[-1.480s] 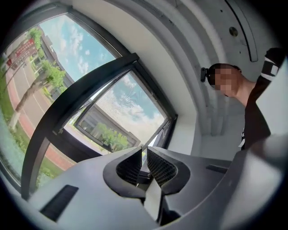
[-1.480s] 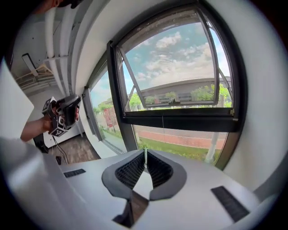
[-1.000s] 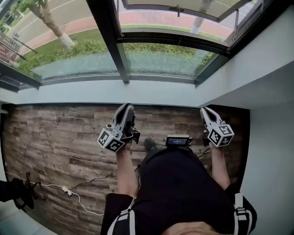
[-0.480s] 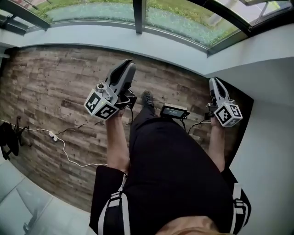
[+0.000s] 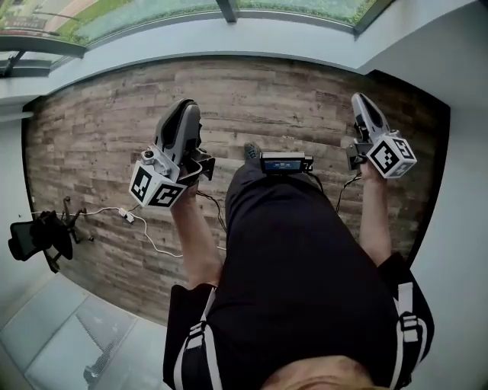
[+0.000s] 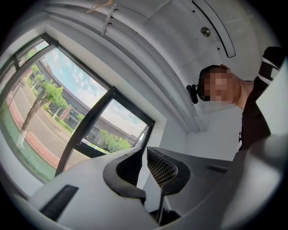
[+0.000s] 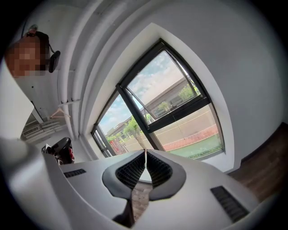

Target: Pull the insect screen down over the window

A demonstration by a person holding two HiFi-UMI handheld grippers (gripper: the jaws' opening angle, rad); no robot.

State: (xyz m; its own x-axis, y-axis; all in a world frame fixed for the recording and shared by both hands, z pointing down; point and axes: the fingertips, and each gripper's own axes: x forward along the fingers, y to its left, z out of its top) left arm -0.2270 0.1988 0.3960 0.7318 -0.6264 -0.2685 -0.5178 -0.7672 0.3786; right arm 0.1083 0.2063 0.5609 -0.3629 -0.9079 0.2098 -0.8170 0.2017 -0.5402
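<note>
The window (image 5: 145, 14) shows only as a strip along the top edge of the head view, above a white sill. I cannot make out an insect screen in any view. My left gripper (image 5: 185, 108) hangs over the wood floor (image 5: 91, 129) at my left hip, and my right gripper (image 5: 359, 99) at my right side. In the left gripper view my left gripper (image 6: 142, 150) has a narrow gap between its pads with nothing in it, and the dark-framed window (image 6: 67, 117) lies far off. My right gripper (image 7: 145, 152) has its tips touching, empty, and points at the window (image 7: 175, 112), whose upper sash is tilted out.
A black office chair (image 5: 36, 236) stands at the left. A white cable with a power strip (image 5: 126, 215) trails across the floor. A small device (image 5: 284, 162) sits at my waist. White walls close in on the right. A clothes hanger (image 6: 101, 5) hangs near the ceiling.
The head view has tipped down: the window slid from the upper third to the top edge and more floor and body show. Both grippers stay at my sides, jaws unchanged.
</note>
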